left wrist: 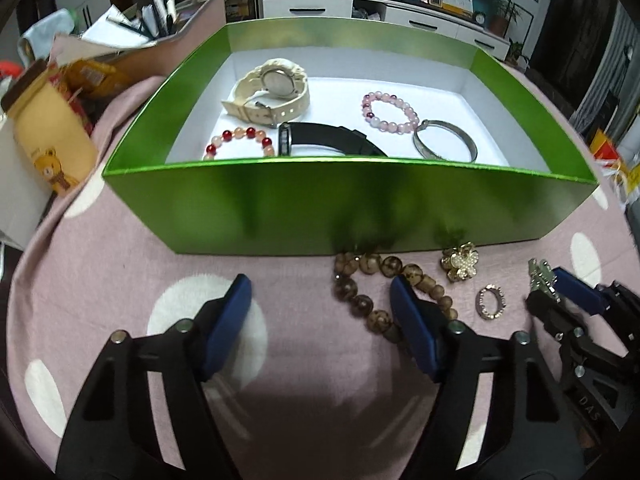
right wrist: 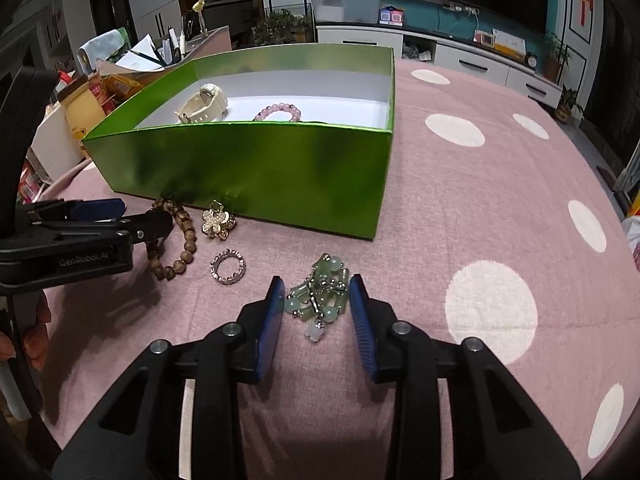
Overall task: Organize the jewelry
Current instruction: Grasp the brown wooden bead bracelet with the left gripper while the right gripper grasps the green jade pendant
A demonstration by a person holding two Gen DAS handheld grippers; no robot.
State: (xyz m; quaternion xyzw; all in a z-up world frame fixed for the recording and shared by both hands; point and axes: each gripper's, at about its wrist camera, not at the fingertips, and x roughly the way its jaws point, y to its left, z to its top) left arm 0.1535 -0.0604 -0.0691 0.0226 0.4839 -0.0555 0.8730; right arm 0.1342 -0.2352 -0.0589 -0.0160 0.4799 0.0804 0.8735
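Note:
A green box holds a cream watch, a pink bead bracelet, a red and peach bead bracelet, a black band and a silver bangle. In front of it lie a brown wooden bead bracelet, a gold flower brooch and a sparkly ring. My left gripper is open and empty, beside the wooden beads. My right gripper is open, its pads either side of a green jade bracelet on the cloth.
The pink cloth with white dots covers the table. A yellow bear jar, snack packets and papers stand left of the box. The right gripper shows at the left wrist view's right edge.

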